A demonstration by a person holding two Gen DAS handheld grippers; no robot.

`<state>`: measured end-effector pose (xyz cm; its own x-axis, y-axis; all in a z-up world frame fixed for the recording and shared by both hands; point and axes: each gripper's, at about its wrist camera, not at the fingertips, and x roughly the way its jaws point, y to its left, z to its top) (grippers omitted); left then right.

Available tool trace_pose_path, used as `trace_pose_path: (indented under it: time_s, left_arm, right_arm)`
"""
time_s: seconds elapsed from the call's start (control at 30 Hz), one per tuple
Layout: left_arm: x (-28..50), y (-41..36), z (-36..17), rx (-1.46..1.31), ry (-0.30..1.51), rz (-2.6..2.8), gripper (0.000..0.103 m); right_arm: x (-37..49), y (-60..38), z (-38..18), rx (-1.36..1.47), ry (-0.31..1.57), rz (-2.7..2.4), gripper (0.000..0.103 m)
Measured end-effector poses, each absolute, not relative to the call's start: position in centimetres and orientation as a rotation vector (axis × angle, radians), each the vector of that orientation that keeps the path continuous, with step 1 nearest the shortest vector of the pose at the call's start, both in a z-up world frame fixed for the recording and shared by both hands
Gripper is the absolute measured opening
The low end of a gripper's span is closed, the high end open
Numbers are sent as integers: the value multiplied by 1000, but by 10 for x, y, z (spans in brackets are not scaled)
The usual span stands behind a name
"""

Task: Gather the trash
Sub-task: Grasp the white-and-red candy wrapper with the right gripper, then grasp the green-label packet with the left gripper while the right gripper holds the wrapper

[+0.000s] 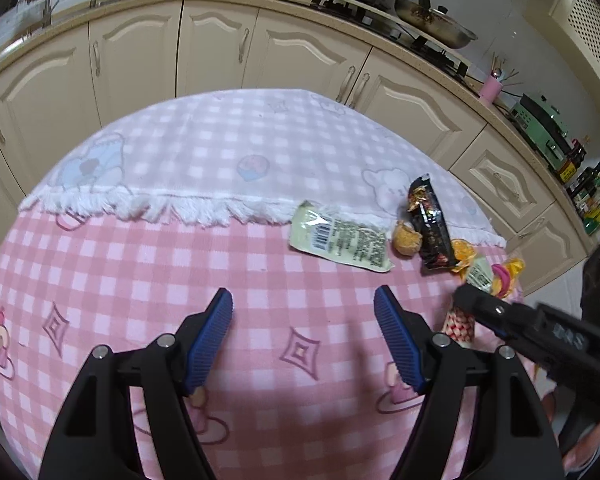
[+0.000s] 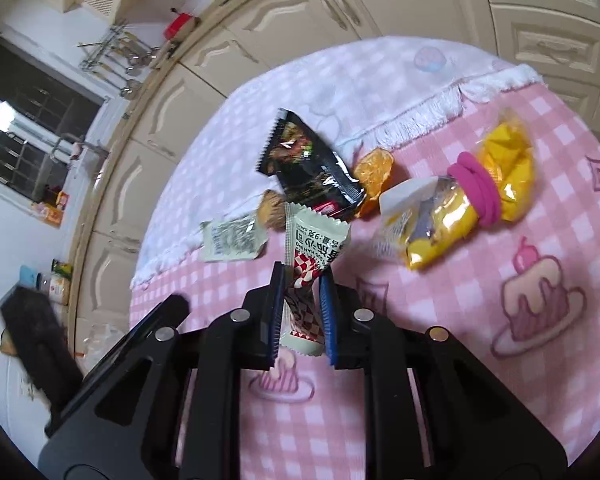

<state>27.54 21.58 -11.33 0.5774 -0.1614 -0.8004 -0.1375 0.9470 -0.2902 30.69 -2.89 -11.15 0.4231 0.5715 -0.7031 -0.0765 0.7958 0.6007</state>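
My left gripper [image 1: 303, 310] hangs over the pink checked cloth [image 1: 140, 264] covering the worktop, its blue-padded fingers [image 1: 212, 336] spread wide with nothing between them. Ahead of it and to the right, the trash lies in a loose cluster on the cloth: a pale green flat packet [image 1: 342, 240], printed side up, then a crumbly biscuit piece [image 1: 406, 238] just beside it, touching a black snack wrapper [image 1: 430, 222] that lies lengthwise. Next comes an orange wrapper [image 2: 374, 170], and farther right a yellow bag [image 2: 480, 200] cinched around its middle by a pink hair tie [image 2: 478, 188]. My right gripper [image 2: 302, 280] is clamped on a white sachet with a red checked pattern [image 2: 312, 256], gripped near its lower half and lifted upright above the cloth, its top end standing in front of the black wrapper.
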Motion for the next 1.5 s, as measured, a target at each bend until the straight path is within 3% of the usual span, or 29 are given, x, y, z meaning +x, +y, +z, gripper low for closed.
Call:
trace_pose_path:
  time_s: [0.37, 0.73, 0.8, 1.1, 1.13, 1.2, 1.27, 1.43, 1.5]
  left_arm:
    - [307, 197, -119, -621, 1039, 131, 72]
    - [324, 194, -130, -920, 1018, 441, 72]
    - [326, 191, -129, -948, 1004, 485, 76]
    - [360, 169, -130, -792, 1058, 661, 80]
    - [365, 167, -130, -754, 1067, 674, 77]
    - [375, 162, -130, -638, 1088, 728, 54]
    - [382, 162, -130, -556, 1075, 752, 43]
    - [397, 172, -126, -519, 1093, 648, 29]
    - [394, 177, -123, -520, 1094, 578, 18]
  right_arm:
    - [338, -72, -74, 402, 940, 345, 17]
    - [424, -12, -47, 40, 944, 510, 18]
    - [434, -1, -46, 3, 943, 534, 18]
    - [461, 15, -55, -11, 969, 586, 18]
    - [461, 14, -56, -1, 969, 596, 18]
    - [461, 13, -58, 12, 972, 606, 18]
    - [461, 9, -61, 23, 974, 606, 17]
    - [462, -3, -68, 62, 986, 605, 17]
    - [460, -8, -70, 72, 995, 595, 17]
